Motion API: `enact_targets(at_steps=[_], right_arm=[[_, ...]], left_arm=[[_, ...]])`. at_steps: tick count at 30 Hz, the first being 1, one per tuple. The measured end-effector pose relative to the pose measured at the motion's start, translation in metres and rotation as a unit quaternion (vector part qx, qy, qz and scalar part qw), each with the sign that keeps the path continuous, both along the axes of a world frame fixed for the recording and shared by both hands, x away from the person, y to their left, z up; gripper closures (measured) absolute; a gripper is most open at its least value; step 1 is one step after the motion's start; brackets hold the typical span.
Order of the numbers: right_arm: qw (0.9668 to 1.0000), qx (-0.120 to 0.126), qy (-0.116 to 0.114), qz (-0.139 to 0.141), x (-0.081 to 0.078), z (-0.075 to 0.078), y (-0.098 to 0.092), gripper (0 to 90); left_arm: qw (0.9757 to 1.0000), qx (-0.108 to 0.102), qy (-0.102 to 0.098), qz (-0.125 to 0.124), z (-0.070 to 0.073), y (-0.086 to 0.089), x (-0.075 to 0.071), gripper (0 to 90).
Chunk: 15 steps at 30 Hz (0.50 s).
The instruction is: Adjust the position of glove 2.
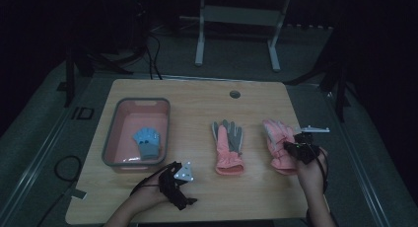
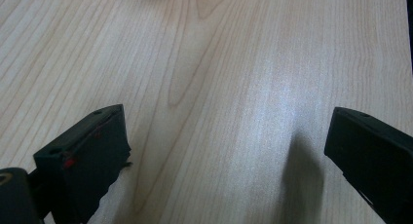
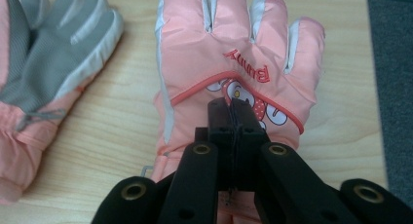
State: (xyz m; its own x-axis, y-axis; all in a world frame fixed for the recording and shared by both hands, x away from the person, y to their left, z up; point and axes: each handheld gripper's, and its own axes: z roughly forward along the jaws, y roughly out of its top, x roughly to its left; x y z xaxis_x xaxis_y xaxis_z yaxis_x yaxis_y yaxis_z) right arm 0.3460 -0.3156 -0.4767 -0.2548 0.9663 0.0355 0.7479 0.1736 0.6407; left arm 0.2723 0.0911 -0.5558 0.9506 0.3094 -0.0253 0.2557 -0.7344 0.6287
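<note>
Wooden desk [image 1: 256, 98] carries everything. Grey-rimmed pink tub [image 1: 112, 133] at left holds a small blue glove [image 1: 147, 141]. Pink-and-grey glove [image 1: 227, 148] lies palm up mid-desk. Pink glove [image 3: 234, 53] with "Bunny" print lies flat near the desk's right edge, just beside the other pink one, apart. Right hand-held gripper [image 3: 233, 104] sits over its cuff end, jaws pressed together; whether fabric is pinched, cannot tell. Left hand-held gripper [image 2: 224, 151] hovers over bare wood at the front, jaws spread wide, nothing between.

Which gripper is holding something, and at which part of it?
Right gripper is shut on the pink padded glove, pinching the fabric on its back. Left gripper is open, holding nothing.
</note>
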Motion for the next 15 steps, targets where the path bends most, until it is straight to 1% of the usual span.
enact_targets(at_steps=[3, 6, 8, 12, 15], right_arm=[[1.0, -0.006, 0.005, -0.002, 0.002, -0.012, 0.004, 89.1], [0.9997, -0.021, 0.015, -0.001, 0.006, -0.024, 0.008, 88.9], [0.9996, -0.022, 0.018, -0.003, 0.009, -0.03, 0.008, 88.8], [0.9997, -0.013, 0.022, -0.002, 0.01, -0.037, 0.005, 87.5], [0.9997, -0.009, 0.021, 0.005, 0.01, -0.036, 0.003, 85.0]], left_arm=[[1.0, 0.0, 0.001, 0.002, 0.0, 0.0, 0.0, 2.6], [1.0, 0.0, 0.0, 0.003, 0.0, 0.0, 0.0, 2.5], [1.0, 0.001, -0.001, 0.0, 0.0, 0.0, 0.0, 2.5], [1.0, 0.003, -0.002, -0.001, 0.0, 0.0, 0.0, 2.5], [1.0, 0.001, -0.001, 0.001, 0.0, 0.0, 0.0, 2.5]])
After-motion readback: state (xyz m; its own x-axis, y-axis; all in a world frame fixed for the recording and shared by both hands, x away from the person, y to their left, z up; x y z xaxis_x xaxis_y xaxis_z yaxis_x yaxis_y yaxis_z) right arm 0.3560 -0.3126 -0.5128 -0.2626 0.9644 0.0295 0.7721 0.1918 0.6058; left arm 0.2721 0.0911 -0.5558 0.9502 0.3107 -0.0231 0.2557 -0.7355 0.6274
